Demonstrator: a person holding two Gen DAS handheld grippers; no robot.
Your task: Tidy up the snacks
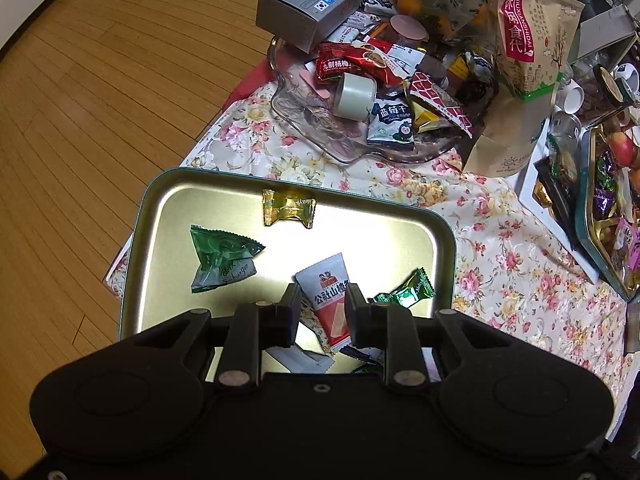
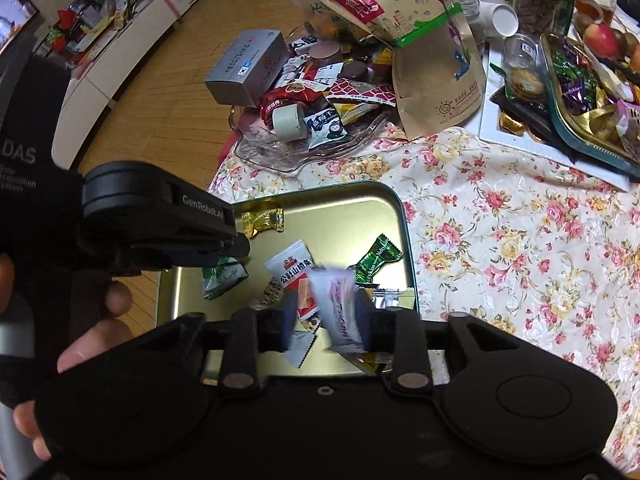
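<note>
- Nearest my right-hand camera, the right gripper (image 2: 326,312) has its fingers partly apart with a blurred white-and-pink sachet (image 2: 338,310) between them; it looks loose, not pinched, so I judge it is being dropped into the tin tray (image 2: 394,200). Its long axis runs roughly up and down, lower end toward the tray's near edge.
- At the tray's left side, the left gripper (image 1: 320,312) hangs over the near edge with fingers narrowly apart and nothing gripped, probably waiting its turn.
- A green triangular packet (image 1: 222,258) lies by the tray's left edge.
- A gold twist candy (image 1: 289,208) rests against the far edge, lengthwise along it.
- A white-and-red hawthorn bar (image 1: 330,296) sits mid-tray, long axis slanting from far-left to near-right.
- A small green candy (image 1: 412,290) lies by the right edge.
- Beyond the far edge, on the floral tablecloth (image 2: 500,240), a glass dish (image 2: 280,156) carries the unsorted pile I take as the source.
</note>
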